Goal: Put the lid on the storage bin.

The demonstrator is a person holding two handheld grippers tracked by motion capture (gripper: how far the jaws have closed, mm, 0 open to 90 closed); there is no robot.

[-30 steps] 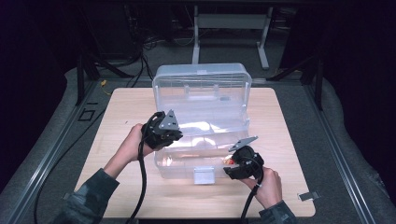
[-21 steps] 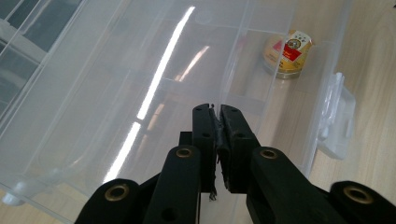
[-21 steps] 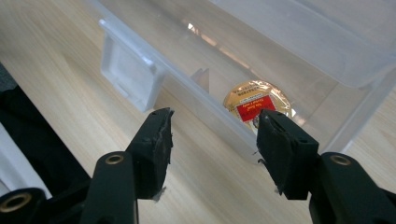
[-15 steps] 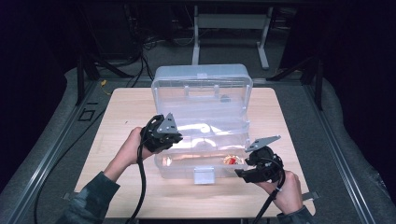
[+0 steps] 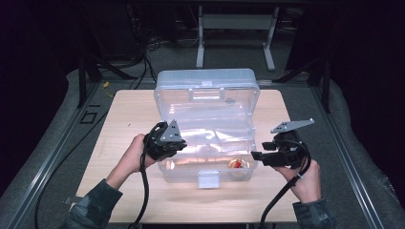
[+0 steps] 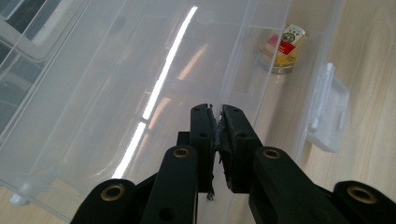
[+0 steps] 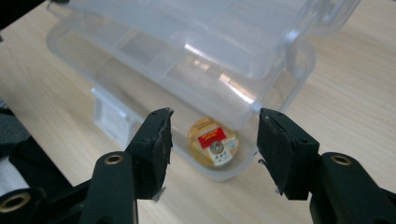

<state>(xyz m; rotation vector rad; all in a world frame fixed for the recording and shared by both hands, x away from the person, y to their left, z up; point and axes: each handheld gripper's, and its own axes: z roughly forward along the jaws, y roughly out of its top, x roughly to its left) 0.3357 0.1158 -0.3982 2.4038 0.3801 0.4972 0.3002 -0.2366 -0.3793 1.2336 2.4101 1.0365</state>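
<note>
**Left jaws pinch the box wall, right jaws stand open by the tin**

High view puts a clear plastic storage box with a raised lid [image 5: 206,124] on a pale wooden table [image 5: 124,114], its white front latch [image 5: 208,178] facing the person. A small round gold tin with a red label [image 5: 237,163] lies on the floor of the box, in the near right corner.

Left gripper [image 6: 217,126] has its 2 jaws closed almost together on a thin clear wall of the box, at the near left edge; only the plastic sheet parts them. In the left gripper view the tin [image 6: 283,48] sits well beyond the jaws, near the latch [image 6: 329,112].

Right gripper [image 7: 212,135] hangs just outside the right end of the box with its jaws spread wide and nothing between them. In the right gripper view the tin [image 7: 213,142] lies between and beyond the 2 jaws, behind the clear wall.

Risks, as I judge them: the thin wall could flex or slip from the left pinch, letting the box slide or tip. A right-hand reach straight ahead would strike the wall, not the tin. The raised lid could drop if the box is jolted.
</note>
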